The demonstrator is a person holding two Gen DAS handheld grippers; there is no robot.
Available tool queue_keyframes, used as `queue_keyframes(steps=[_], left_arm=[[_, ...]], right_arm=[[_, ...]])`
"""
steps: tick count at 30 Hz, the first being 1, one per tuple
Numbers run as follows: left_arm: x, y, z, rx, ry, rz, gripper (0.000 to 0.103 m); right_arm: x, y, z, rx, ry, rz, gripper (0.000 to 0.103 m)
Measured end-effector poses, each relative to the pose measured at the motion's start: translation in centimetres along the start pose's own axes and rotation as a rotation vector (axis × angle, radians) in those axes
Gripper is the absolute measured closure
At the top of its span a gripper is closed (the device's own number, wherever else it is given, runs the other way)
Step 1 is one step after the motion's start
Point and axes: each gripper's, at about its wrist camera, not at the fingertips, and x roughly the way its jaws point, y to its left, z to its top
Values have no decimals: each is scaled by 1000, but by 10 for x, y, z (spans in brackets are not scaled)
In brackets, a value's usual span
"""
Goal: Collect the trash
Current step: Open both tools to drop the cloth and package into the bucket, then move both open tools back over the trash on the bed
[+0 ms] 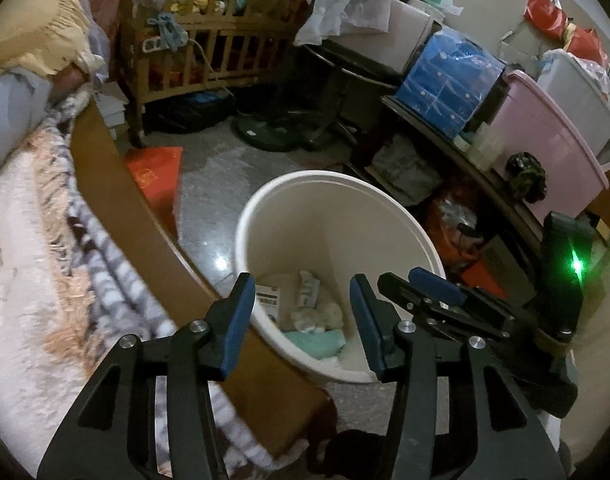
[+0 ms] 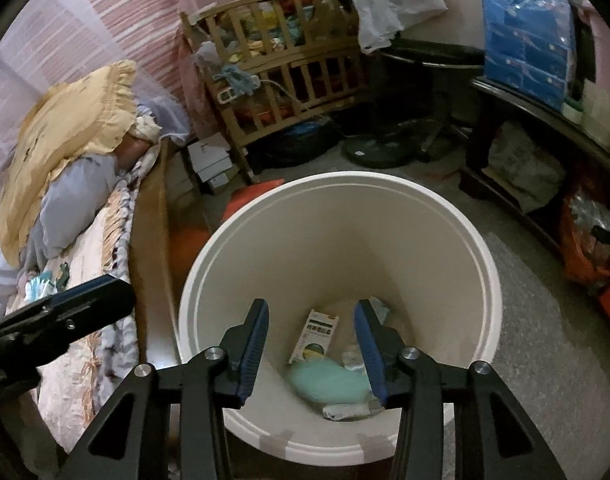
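A cluttered bedroom is shown, and every place is best given from the white bin point(image 2: 481, 240), which stands on the speckled grey floor point(image 1: 209, 184). To the bin's left a bed point(image 2: 97, 248) with a patterned blanket is seen; behind the bin a wooden crib point(image 2: 289, 80) stuffed with clothes; to its right a dark shelf point(image 1: 445, 140) carrying a blue pack point(image 1: 449, 80) and a pink tub point(image 1: 545, 136). Part of the task is judged done: at the bin's bottom a small carton point(image 2: 314, 336), a teal wad point(image 2: 329, 384) and crumpled tissue point(image 1: 317, 316) are already gathered. More trash may remain elsewhere, though none is clearly picked out. Above the bin's mouth the right gripper point(image 2: 311, 352) is held with its fingers spread and nothing between them; the left gripper point(image 1: 301, 320) is likewise spread and empty.
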Motion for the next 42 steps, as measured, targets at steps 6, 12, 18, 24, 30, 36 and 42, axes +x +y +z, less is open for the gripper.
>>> queue_keyframes(steps=[6, 12, 18, 24, 30, 36, 42], left_arm=[[-28, 18, -7, -27, -38, 105, 55], [-58, 46, -19, -52, -74, 184, 55], [-88, 79, -33, -88, -99, 262, 55], [-120, 119, -48, -140, -125, 343, 55], [-151, 155, -64, -181, -151, 422, 55], [-176, 188, -81, -241, -159, 453, 55], [-205, 227, -103, -296, -168, 481, 47]], right_arm=[[1, 24, 0, -46, 6, 30, 60], [-6, 58, -2, -98, 1, 63, 58], [-12, 107, -5, -162, -9, 117, 48], [-12, 158, -10, -228, -8, 173, 47], [-9, 210, -19, -299, 5, 227, 43], [-6, 255, -30, -370, 20, 271, 39], [0, 293, -40, -430, 41, 310, 35]])
